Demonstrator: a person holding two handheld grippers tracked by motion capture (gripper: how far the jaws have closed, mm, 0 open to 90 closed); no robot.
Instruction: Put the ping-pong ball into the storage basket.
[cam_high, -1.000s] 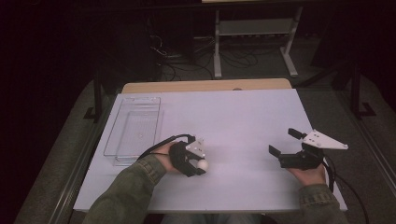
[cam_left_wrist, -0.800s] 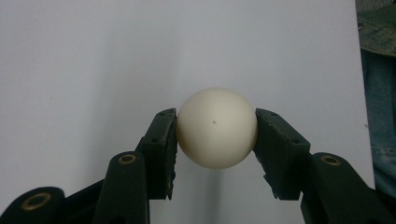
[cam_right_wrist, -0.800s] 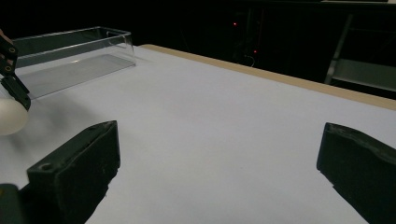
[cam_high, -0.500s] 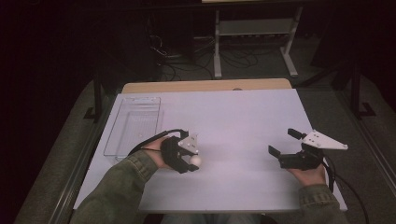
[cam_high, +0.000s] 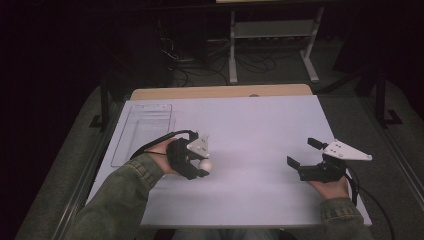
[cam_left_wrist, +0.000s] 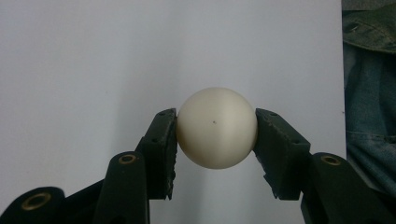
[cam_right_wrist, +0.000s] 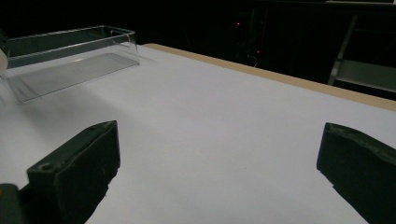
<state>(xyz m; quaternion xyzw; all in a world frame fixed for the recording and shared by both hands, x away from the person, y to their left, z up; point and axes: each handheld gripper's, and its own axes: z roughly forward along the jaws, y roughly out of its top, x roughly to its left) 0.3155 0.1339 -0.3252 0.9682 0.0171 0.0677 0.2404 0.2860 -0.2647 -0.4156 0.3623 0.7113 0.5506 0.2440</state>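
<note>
Right now my left gripper (cam_left_wrist: 215, 135) has its jaws pinching the ball (cam_left_wrist: 216, 128) at its widest line, one on each side, above the white surface (cam_high: 260, 130). I judge the tray (cam_high: 145, 131), just beyond and to the left, is where it goes, so I'd hold the squeeze even and carry it low, since a smooth ball can squirt out. My right gripper (cam_high: 305, 152) rests well apart, jaws spread wide with nothing between them.
</note>
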